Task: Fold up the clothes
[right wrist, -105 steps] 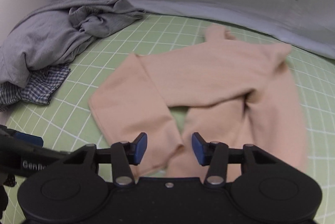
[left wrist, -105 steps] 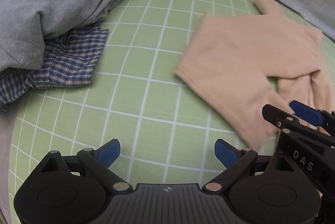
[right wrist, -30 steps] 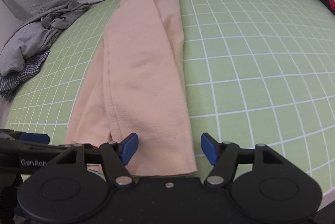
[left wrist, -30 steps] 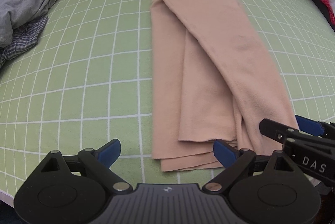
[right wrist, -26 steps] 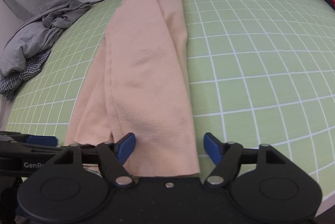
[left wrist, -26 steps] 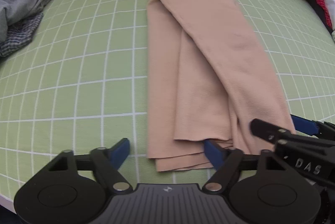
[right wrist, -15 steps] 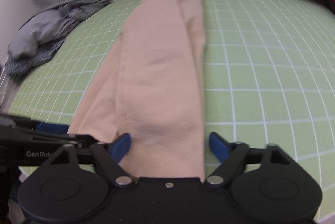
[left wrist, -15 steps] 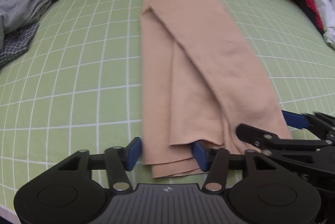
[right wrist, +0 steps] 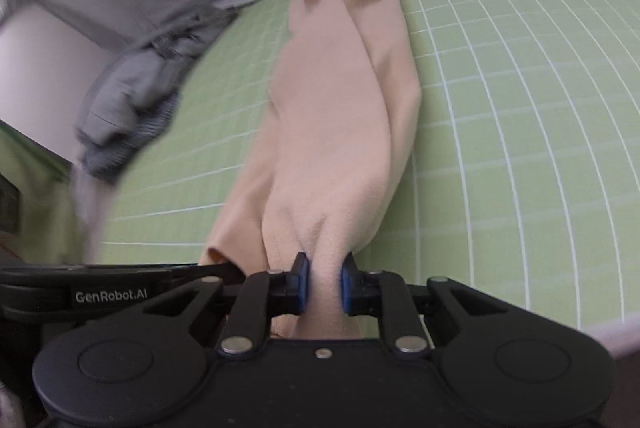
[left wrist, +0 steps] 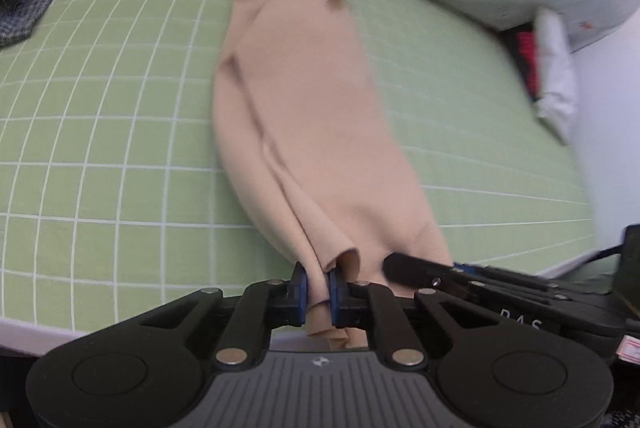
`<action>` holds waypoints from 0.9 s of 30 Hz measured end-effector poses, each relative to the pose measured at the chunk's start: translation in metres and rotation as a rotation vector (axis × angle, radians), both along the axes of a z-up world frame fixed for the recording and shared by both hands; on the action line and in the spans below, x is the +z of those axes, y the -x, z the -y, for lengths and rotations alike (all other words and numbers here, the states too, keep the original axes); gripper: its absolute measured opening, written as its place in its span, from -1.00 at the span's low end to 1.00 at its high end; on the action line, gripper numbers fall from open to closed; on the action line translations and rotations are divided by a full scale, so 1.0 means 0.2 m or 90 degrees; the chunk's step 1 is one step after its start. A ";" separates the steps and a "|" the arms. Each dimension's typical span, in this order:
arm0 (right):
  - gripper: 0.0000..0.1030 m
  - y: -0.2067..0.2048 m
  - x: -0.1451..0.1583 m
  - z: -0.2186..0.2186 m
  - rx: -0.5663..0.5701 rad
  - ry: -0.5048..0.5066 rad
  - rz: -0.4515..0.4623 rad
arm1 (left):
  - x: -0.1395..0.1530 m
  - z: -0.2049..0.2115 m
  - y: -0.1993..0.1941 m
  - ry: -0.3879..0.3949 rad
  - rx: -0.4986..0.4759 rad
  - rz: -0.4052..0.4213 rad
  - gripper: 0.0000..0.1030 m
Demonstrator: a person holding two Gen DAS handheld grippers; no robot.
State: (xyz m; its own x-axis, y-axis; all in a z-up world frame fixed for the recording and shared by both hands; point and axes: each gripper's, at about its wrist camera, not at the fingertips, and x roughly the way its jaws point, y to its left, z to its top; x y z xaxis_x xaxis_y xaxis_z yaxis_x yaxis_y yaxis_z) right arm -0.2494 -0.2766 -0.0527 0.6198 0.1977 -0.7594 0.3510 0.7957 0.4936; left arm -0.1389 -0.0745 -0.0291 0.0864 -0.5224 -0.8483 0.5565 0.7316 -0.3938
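Left gripper (left wrist: 318,294) and right gripper (right wrist: 323,288) have just closed, each pinching the near hem of the peach garment (left wrist: 304,116), which lies lengthwise on the green grid mat (left wrist: 100,132). Recommendation: lift both corners level and carry them toward the far collar end.

Both wrist cams sit close behind their own tool, angled steeply down and forward over the green grid mat (left wrist: 100,132). They share the peach garment (left wrist: 312,116) and the grey clothes pile (right wrist: 132,100). The left view catches the right tool (left wrist: 440,270) beside it.
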 end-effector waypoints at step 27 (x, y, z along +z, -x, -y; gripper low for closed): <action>-0.70 -0.85 0.40 0.66 -0.031 -0.006 0.229 | 0.52 0.49 -0.93 0.149 0.106 0.200 -0.79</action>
State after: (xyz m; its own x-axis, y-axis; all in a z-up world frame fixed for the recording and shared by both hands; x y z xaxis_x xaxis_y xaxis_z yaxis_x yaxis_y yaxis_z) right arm -0.0789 -0.4079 0.0283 0.8562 0.1672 -0.4889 0.1904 0.7775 0.5993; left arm 0.0465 -0.1722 0.0754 0.4211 -0.6548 -0.6277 0.5572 0.7328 -0.3906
